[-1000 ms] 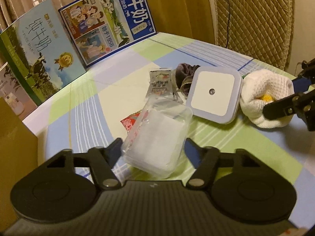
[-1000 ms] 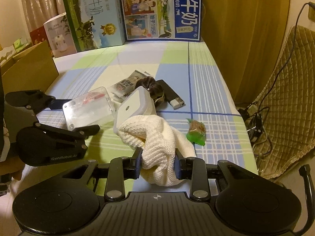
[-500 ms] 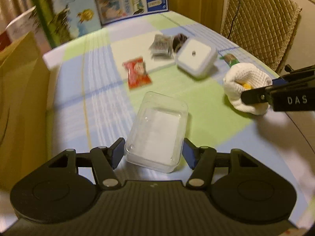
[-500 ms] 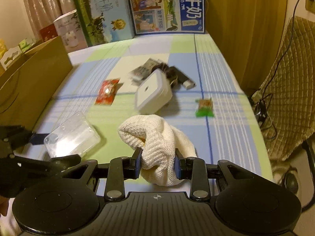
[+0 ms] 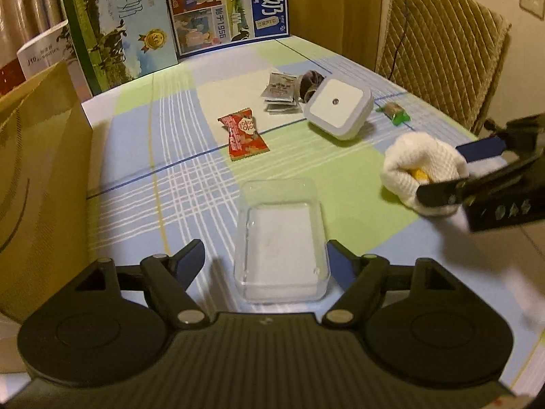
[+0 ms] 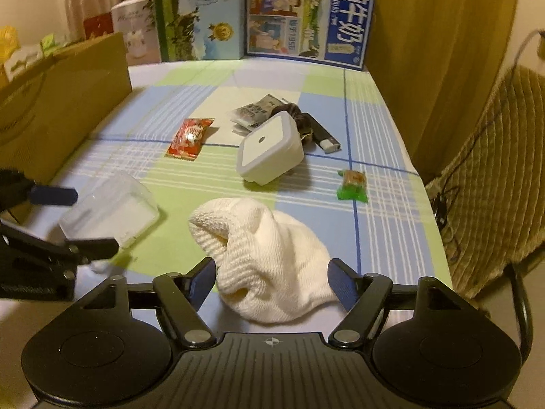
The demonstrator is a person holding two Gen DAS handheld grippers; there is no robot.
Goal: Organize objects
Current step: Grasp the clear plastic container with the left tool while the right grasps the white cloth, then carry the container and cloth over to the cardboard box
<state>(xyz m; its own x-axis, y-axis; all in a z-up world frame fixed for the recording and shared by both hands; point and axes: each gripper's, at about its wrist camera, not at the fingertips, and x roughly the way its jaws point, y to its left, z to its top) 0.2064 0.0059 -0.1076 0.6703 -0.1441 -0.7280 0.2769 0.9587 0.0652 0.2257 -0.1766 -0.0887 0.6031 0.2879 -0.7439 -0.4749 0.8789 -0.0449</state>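
A clear plastic box [image 5: 281, 242] lies on the checked tablecloth between the spread fingers of my left gripper [image 5: 265, 260], which is open and not touching it. It also shows in the right wrist view [image 6: 109, 213]. A white knitted sock [image 6: 269, 259] lies on the cloth between the open fingers of my right gripper [image 6: 272, 279]. In the left wrist view the sock [image 5: 422, 167] sits by the right gripper's fingers [image 5: 442, 194].
Farther back lie a red snack packet [image 5: 243, 133], grey sachets [image 5: 281, 90], a square white night light [image 5: 337, 107], a dark hair tie [image 5: 311, 80], a lighter [image 6: 322, 134] and a green-wrapped candy [image 6: 352, 184]. A brown cardboard box [image 5: 37, 184] stands left. Milk cartons [image 5: 224, 6] line the back. A chair [image 5: 439, 51] stands right.
Both grippers pulled back toward the table's near edge and opened. The clear box and the sock were let go and now rest on the cloth.
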